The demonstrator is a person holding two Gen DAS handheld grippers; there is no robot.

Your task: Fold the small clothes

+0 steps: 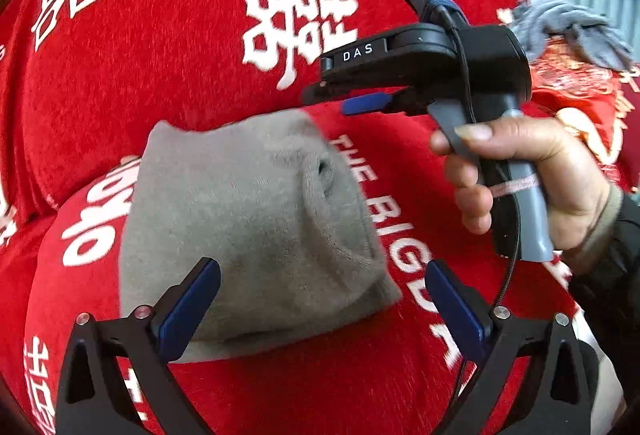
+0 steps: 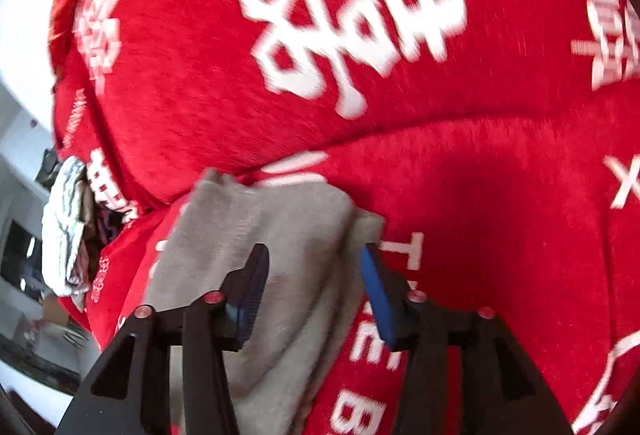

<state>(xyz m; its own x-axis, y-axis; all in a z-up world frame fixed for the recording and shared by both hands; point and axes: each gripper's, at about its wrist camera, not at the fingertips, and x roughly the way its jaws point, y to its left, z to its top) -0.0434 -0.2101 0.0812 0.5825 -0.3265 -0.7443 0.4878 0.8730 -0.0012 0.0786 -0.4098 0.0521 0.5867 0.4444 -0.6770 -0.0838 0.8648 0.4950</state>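
A small grey fleece garment (image 1: 248, 219) lies folded on the red blanket (image 1: 160, 75). My left gripper (image 1: 324, 309) hovers over its near edge, jaws wide open, with nothing pressed between the blue pads (image 1: 188, 309). In the left wrist view my right gripper (image 1: 340, 97) is held by a hand (image 1: 532, 171) just beyond the garment's far right corner. From the right wrist view, the right gripper (image 2: 316, 275) stands partly open above the grey garment (image 2: 288, 235). The cloth shows in the gap, but the pads (image 2: 378, 295) do not press on it.
The red blanket (image 2: 480, 195) with white lettering is bunched into soft ridges behind the garment. A grey-blue cloth (image 1: 568, 23) and red embroidered fabric (image 1: 572, 83) lie at the far right. A pile of other clothes (image 2: 64, 227) sits at the blanket's left edge.
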